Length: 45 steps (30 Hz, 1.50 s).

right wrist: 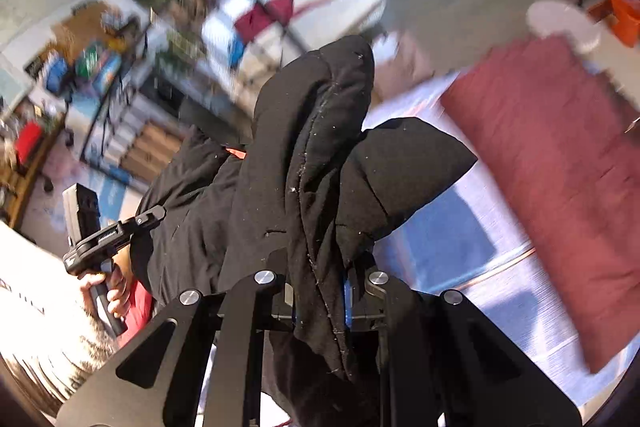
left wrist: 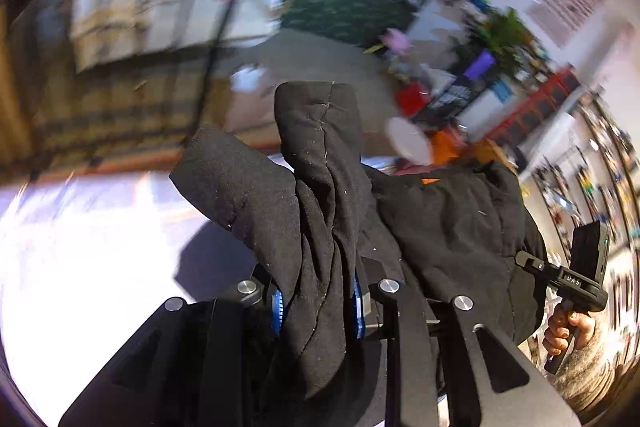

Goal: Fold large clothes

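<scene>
- The left gripper (left wrist: 318, 311) is clamped on a bunched fold of the black padded garment (left wrist: 320, 187), which rises up between its blue pads (left wrist: 277, 311) above the white table (left wrist: 80, 247).
- The right gripper (right wrist: 320, 301) pinches another bunched fold of the same garment (right wrist: 312, 155) just as tightly.
- Only the right wrist view shows a dark red cloth (right wrist: 560, 187) lying on the table (right wrist: 460, 247).
- Each view catches the other gripper at its edge, in the person's hand (left wrist: 568, 331); the background is blurred.
</scene>
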### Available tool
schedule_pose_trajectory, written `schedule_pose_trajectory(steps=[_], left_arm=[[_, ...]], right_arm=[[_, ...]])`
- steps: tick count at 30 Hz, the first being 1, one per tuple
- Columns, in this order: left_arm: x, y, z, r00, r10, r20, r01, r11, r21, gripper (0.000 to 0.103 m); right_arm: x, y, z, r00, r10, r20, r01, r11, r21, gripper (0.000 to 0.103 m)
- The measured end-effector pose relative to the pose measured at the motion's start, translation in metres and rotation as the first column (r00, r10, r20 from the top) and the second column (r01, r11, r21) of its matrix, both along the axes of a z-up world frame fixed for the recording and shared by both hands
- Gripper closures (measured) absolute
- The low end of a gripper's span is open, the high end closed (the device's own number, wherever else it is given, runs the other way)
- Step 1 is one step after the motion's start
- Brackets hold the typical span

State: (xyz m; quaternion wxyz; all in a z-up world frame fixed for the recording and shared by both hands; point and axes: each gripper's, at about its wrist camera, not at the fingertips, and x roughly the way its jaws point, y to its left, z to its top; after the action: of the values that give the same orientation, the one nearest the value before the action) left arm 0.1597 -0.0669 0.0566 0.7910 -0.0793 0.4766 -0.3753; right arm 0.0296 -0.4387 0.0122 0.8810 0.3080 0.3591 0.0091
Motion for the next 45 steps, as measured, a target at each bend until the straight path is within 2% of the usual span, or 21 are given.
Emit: schedule_pose_trajectory(steps=[2, 5, 9, 10, 12, 13, 15, 17, 18, 19, 20, 22, 24, 27, 29, 31, 33, 36, 39, 41, 45], left_arm=[[0.012, -0.057, 0.016, 0.997, -0.076, 0.024, 0.077, 0.996, -0.037, 0.08], [0.026, -0.16, 0.026, 0.975, -0.215, 0.06, 0.219, 0.973, -0.077, 0.08], [0.036, -0.312, 0.002, 0.918, -0.395, 0.036, 0.396, 0.915, -0.071, 0.08], [0.035, -0.349, -0.014, 0.901, -0.433, 0.018, 0.433, 0.9, -0.049, 0.08], [0.031, -0.403, -0.049, 0.869, -0.495, -0.005, 0.495, 0.868, 0.026, 0.08], [0.026, -0.431, -0.072, 0.852, -0.523, -0.031, 0.523, 0.849, 0.073, 0.08], [0.013, -0.478, -0.119, 0.821, -0.567, -0.067, 0.568, 0.799, 0.197, 0.08], [0.008, -0.499, -0.149, 0.823, -0.567, -0.043, 0.553, 0.78, 0.294, 0.078], [0.012, -0.503, -0.157, 0.828, -0.558, -0.065, 0.552, 0.787, 0.277, 0.076], [0.02, -0.504, -0.164, 0.833, -0.544, -0.097, 0.55, 0.798, 0.245, 0.074], [0.027, -0.505, -0.17, 0.833, -0.54, -0.119, 0.552, 0.802, 0.228, 0.073], [0.029, -0.508, -0.179, 0.822, -0.558, -0.115, 0.568, 0.785, 0.247, 0.068], [0.036, -0.509, -0.188, 0.823, -0.552, -0.134, 0.567, 0.786, 0.245, 0.062], [0.044, -0.508, -0.201, 0.856, -0.483, -0.183, 0.515, 0.826, 0.229, 0.037], [0.044, -0.507, -0.2, 0.868, -0.466, -0.173, 0.496, 0.837, 0.233, 0.032], [0.048, -0.495, -0.192, 0.871, -0.467, -0.151, 0.49, 0.839, 0.236, 0.031], [0.049, -0.488, -0.18, 0.877, -0.462, -0.131, 0.48, 0.845, 0.237, 0.03], [0.054, -0.472, -0.157, 0.898, -0.427, -0.108, 0.44, 0.87, 0.22, 0.027], [0.054, -0.446, -0.124, 0.927, -0.37, -0.056, 0.373, 0.9, 0.224, 0.024], [0.048, -0.425, -0.099, 0.939, -0.343, -0.01, 0.335, 0.912, 0.237, 0.016], [0.027, -0.378, -0.069, 0.941, -0.313, 0.127, 0.248, 0.896, 0.369, 0.007]], right_arm=[[-0.027, -0.042, 0.014, 0.994, -0.106, 0.037, 0.106, 0.994, 0.02, 0.088], [-0.082, -0.104, 0.028, 0.951, -0.297, 0.086, 0.295, 0.955, 0.039, 0.088], [-0.153, -0.162, 0.011, 0.84, -0.537, 0.082, 0.53, 0.843, 0.093, 0.088], [-0.167, -0.172, -0.002, 0.807, -0.588, 0.051, 0.579, 0.805, 0.128, 0.088], [-0.197, -0.189, -0.05, 0.719, -0.693, -0.059, 0.686, 0.693, 0.22, 0.088], [-0.204, -0.192, -0.067, 0.696, -0.713, -0.087, 0.709, 0.664, 0.237, 0.088], [-0.226, -0.201, -0.125, 0.615, -0.762, -0.201, 0.78, 0.552, 0.294, 0.088], [-0.244, -0.205, -0.166, 0.557, -0.786, -0.268, 0.822, 0.476, 0.312, 0.088], [-0.251, -0.206, -0.18, 0.554, -0.786, -0.274, 0.819, 0.456, 0.348, 0.087], [-0.253, -0.206, -0.185, 0.561, -0.783, -0.268, 0.812, 0.458, 0.362, 0.087], [-0.252, -0.207, -0.185, 0.58, -0.773, -0.256, 0.801, 0.484, 0.352, 0.086], [-0.248, -0.209, -0.184, 0.609, -0.758, -0.231, 0.783, 0.53, 0.327, 0.086], [-0.248, -0.213, -0.19, 0.605, -0.759, -0.241, 0.784, 0.515, 0.347, 0.084], [-0.256, -0.22, -0.213, 0.579, -0.767, -0.279, 0.792, 0.445, 0.419, 0.08], [-0.253, -0.219, -0.214, 0.58, -0.762, -0.288, 0.795, 0.454, 0.402, 0.076], [-0.252, -0.22, -0.208, 0.59, -0.754, -0.289, 0.795, 0.482, 0.368, 0.071], [-0.255, -0.224, -0.207, 0.587, -0.75, -0.306, 0.797, 0.466, 0.385, 0.063], [-0.258, -0.227, -0.207, 0.583, -0.742, -0.333, 0.795, 0.435, 0.422, 0.06], [-0.254, -0.229, -0.192, 0.601, -0.725, -0.336, 0.793, 0.49, 0.362, 0.059], [-0.252, -0.229, -0.181, 0.608, -0.716, -0.344, 0.793, 0.526, 0.307, 0.057], [-0.263, -0.224, -0.158, 0.562, -0.729, -0.391, 0.822, 0.543, 0.17, 0.047]])
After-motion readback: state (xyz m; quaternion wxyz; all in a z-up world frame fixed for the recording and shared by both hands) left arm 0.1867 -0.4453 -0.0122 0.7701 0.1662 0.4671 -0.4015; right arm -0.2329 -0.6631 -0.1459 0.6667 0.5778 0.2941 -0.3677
